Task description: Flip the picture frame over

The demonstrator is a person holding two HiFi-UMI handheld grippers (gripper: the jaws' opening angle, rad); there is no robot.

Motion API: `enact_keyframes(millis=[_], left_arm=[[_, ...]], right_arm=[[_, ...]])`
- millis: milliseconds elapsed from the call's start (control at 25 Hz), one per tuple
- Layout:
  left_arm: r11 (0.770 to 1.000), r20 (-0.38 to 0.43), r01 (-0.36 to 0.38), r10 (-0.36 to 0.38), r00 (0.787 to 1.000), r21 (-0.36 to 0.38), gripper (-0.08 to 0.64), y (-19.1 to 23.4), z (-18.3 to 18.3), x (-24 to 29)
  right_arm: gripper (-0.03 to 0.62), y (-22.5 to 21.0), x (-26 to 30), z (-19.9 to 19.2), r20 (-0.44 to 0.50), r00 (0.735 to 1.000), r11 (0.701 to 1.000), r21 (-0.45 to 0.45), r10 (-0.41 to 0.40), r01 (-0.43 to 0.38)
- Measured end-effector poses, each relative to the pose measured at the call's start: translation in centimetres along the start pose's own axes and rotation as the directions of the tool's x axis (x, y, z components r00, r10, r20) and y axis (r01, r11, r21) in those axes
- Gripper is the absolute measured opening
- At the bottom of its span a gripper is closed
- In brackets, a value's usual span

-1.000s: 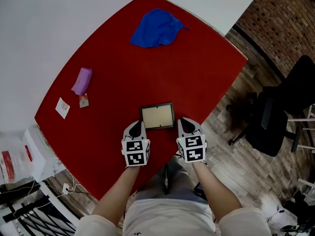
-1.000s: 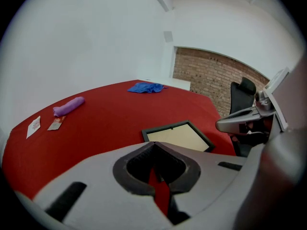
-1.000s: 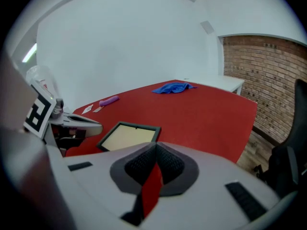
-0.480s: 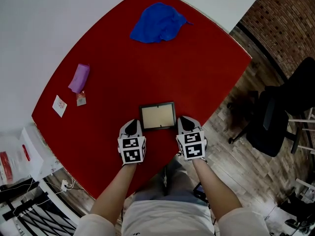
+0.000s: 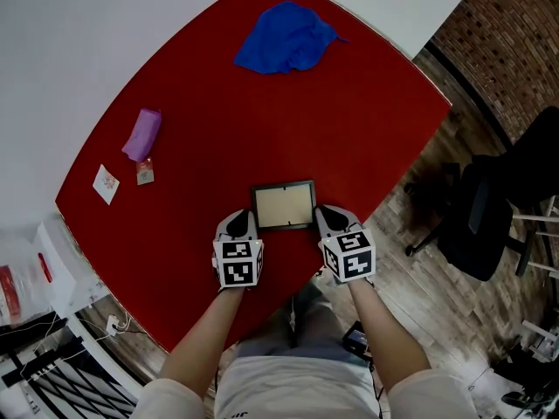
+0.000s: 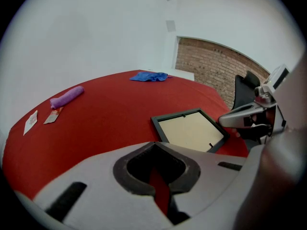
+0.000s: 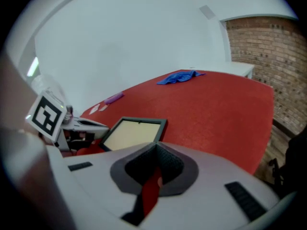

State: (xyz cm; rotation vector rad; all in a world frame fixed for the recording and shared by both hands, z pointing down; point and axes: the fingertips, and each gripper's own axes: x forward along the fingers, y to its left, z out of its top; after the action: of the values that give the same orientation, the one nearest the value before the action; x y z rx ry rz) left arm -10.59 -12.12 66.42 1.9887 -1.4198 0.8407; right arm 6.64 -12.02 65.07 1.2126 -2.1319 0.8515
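Observation:
A black picture frame (image 5: 283,205) lies flat on the red table (image 5: 218,120) near its front edge, with its tan backing board facing up. My left gripper (image 5: 238,225) rests just off the frame's near left corner, and my right gripper (image 5: 325,217) just off its near right corner. Both are shut with nothing between the jaws, and neither touches the frame. In the left gripper view the frame (image 6: 192,131) lies ahead to the right, with the right gripper (image 6: 244,119) beyond it. The right gripper view has the frame (image 7: 132,132) ahead to the left, beside the left gripper (image 7: 79,124).
A crumpled blue cloth (image 5: 286,39) lies at the far side of the table. A purple roll (image 5: 143,134), a small packet (image 5: 145,175) and a white card (image 5: 106,183) sit at the left. A black office chair (image 5: 498,208) stands on the wood floor to the right.
Both grippers stay beside the frame's near corners. The right gripper's marker cube has tilted slightly. The frame has not moved.

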Motion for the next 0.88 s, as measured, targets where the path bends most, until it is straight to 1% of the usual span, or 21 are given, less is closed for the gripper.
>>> enact_keyframes(millis=[80,160,240,280,360,400,480,520,560,600,720,800,880], left_arm=[[1.0,-0.005,0.007,-0.007,1.0,0.002,0.003,0.1,0.0,0.1],[1.0,-0.01,0.014,-0.014,1.0,-0.001,0.003,0.0,0.0,-0.1],[1.0,-0.017,0.009,-0.009,1.0,0.005,0.003,-0.1,-0.2,-0.3],[1.0,-0.019,0.003,-0.003,1.0,0.014,0.003,-0.1,-0.3,-0.4],[0.999,-0.016,-0.004,0.004,1.0,0.035,0.003,-0.2,-0.6,-0.3],[0.999,-0.014,-0.006,0.006,1.0,0.042,0.003,-0.3,-0.7,-0.1],[0.999,-0.012,-0.008,0.009,1.0,0.045,0.003,-0.4,-0.9,0.0],[0.999,-0.011,-0.007,0.008,1.0,0.044,0.003,-0.3,-0.8,0.0],[0.999,-0.01,-0.006,0.007,1.0,0.041,0.003,-0.3,-0.6,-0.1],[0.999,-0.009,-0.005,0.005,1.0,0.036,0.003,-0.3,-0.5,-0.2],[1.0,-0.004,-0.001,0.001,1.0,0.017,0.003,-0.1,-0.4,-0.3],[1.0,-0.004,-0.001,0.001,1.0,0.015,0.003,0.1,-0.4,-0.3],[1.0,-0.001,0.002,-0.002,1.0,0.013,0.003,0.2,-0.4,-0.3]], right_arm=[[0.003,0.4,0.1,0.3,-0.01,1.0,1.0,-0.024,0.007,-0.008],[0.004,0.3,0.1,0.2,-0.017,1.0,1.0,-0.026,-0.014,0.014],[0.005,-0.5,0.0,0.0,-0.026,0.998,0.998,-0.018,-0.06,0.059],[0.005,-1.1,-0.1,-0.2,-0.037,0.995,0.995,-0.037,-0.095,0.094],[0.005,-2.0,-0.1,-0.5,-0.06,0.986,0.982,-0.11,-0.158,0.151],[0.005,-2.1,-0.1,-0.5,-0.07,0.982,0.975,-0.152,-0.175,0.163],[0.004,-1.7,0.1,-0.3,-0.081,0.98,0.96,-0.23,-0.182,0.16],[0.004,-1.4,0.2,-0.3,-0.087,0.981,0.957,-0.251,-0.173,0.147],[0.004,-1.1,0.3,-0.3,-0.093,0.984,0.96,-0.25,-0.153,0.126],[0.003,-0.7,0.4,-0.5,-0.096,0.987,0.968,-0.228,-0.127,0.102],[0.003,-0.1,0.3,-0.4,-0.08,0.996,0.993,-0.116,-0.047,0.037],[0.003,0.4,0.3,0.1,-0.065,0.998,0.997,-0.077,-0.001,-0.004],[0.003,0.6,0.4,0.3,-0.073,0.997,0.998,-0.059,0.012,-0.017]])
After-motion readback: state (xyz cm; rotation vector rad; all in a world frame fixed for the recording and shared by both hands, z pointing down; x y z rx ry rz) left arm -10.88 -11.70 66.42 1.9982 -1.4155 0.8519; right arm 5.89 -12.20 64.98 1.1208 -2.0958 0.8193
